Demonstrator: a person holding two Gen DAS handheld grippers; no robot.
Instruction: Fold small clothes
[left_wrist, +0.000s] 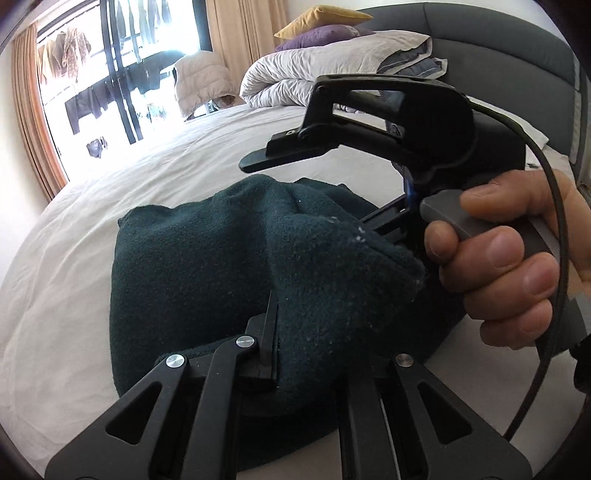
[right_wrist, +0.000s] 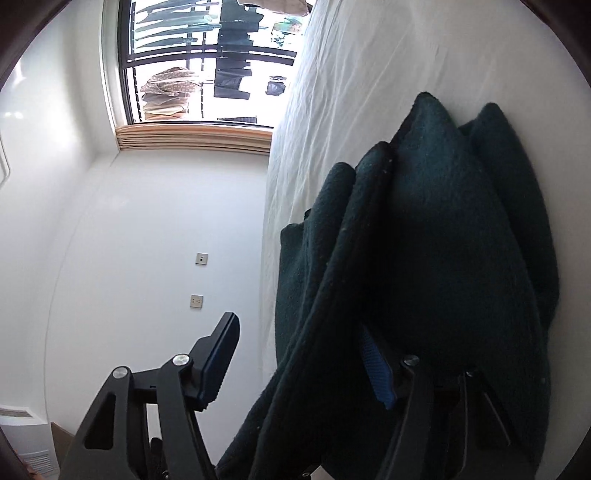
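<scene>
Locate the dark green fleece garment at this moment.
In the left wrist view the dark green fleece garment lies bunched on the white bedsheet, pinched by the left gripper, with the open right gripper just beyond it.

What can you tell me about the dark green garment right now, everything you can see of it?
The dark green garment looks like thick fleece flecked with pale lint. It lies bunched in several layers on the white bedsheet. The left claw is shut on a raised fold near its front edge. In the right wrist view the right claw stands open, with layers draped between its fingers and over one of them. What kind of garment it is I cannot tell.
</scene>
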